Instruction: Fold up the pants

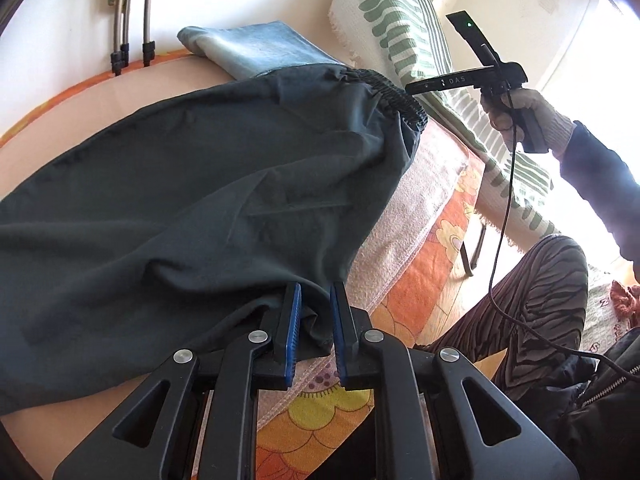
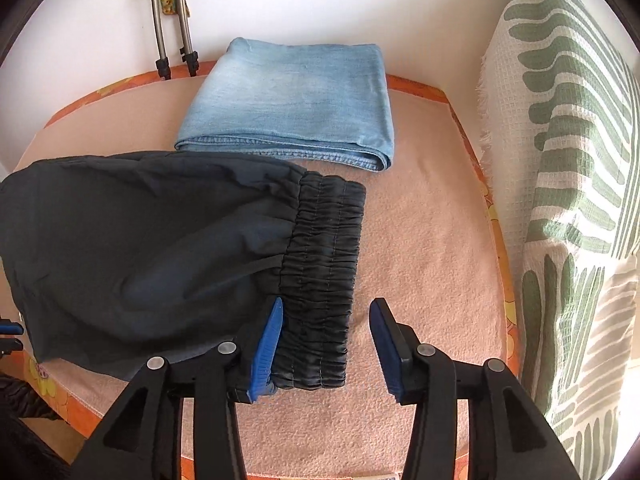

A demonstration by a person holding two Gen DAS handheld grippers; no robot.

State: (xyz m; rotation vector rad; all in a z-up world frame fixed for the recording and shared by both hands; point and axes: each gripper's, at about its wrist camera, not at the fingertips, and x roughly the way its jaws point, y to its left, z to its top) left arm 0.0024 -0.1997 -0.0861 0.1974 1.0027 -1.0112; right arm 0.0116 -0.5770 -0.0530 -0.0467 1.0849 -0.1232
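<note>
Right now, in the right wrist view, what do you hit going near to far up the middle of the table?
Right gripper with jaws apart → dark pants' elastic waistband → folded light-blue jeans → orange table edge → white wall.

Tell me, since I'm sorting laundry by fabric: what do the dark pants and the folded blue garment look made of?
Dark pants: thin, smooth woven cloth, matte, probably synthetic; it creases finely and gathers at the elastic waistband. Folded blue garment: faded denim, judging by its washed look and stitched hem.
</note>
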